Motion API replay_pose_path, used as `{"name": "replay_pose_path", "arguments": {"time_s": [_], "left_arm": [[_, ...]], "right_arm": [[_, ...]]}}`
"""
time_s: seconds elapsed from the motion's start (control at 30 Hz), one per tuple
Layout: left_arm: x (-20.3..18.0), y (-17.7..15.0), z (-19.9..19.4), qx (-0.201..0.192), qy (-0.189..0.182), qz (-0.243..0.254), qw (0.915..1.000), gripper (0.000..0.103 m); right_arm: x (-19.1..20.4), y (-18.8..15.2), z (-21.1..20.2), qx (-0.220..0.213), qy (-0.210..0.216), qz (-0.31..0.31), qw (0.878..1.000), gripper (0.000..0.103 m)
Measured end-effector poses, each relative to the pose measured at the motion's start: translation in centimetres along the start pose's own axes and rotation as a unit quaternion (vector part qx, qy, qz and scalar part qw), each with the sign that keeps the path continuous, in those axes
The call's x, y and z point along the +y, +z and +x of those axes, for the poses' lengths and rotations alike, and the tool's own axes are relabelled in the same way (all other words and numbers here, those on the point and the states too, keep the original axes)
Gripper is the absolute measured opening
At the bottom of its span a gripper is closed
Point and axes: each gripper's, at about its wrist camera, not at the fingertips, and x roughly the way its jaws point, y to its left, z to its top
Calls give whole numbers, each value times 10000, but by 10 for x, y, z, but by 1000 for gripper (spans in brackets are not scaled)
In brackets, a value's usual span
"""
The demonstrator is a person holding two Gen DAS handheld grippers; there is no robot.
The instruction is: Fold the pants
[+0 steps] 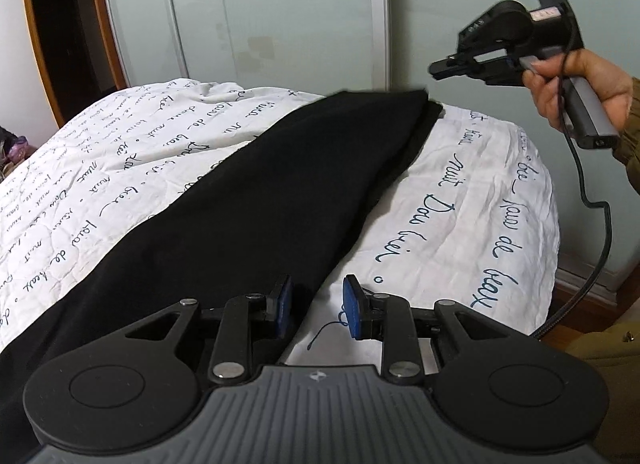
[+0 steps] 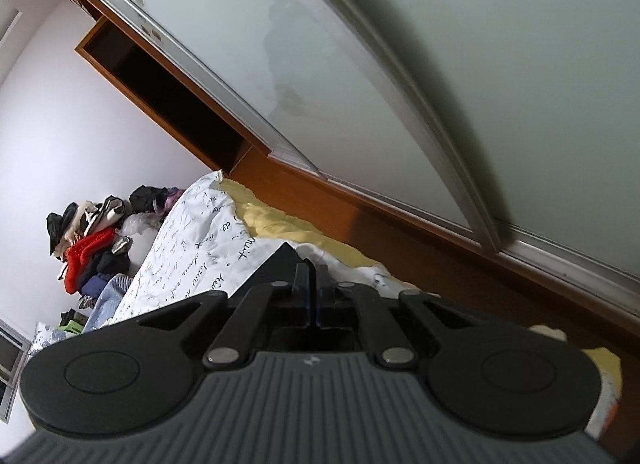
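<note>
The pants [image 1: 256, 199] lie lengthwise across the bed [image 1: 480, 191], one leg stacked on the other. Your left gripper [image 1: 316, 310] hangs released over their near edge; your right gripper [image 2: 312, 284], raised off the bed, is clenched on nothing. Pinch only the top layer and the legs may slide apart.
</note>
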Motion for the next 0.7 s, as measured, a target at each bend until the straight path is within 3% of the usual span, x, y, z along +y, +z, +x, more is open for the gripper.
{"name": "replay_pose_path", "arguments": {"time_s": [0.17, 0.27, 0.4, 0.7], "left_arm": [[8, 3, -1, -1, 105, -254, 9996, 27], [12, 5, -5, -96, 99, -428, 9990, 28], [19, 6, -10, -149, 265, -546, 9980, 28], [18, 4, -4, 4, 413, -479, 9980, 28]], "right_arm": [[-6, -3, -14, -54, -193, -178, 9996, 8], [-5, -6, -10, 167, -51, -258, 9995, 10], [-3, -17, -4, 330, 32, -146, 9993, 24], [-2, -28, 12, 561, -9, 70, 9984, 24]]}}
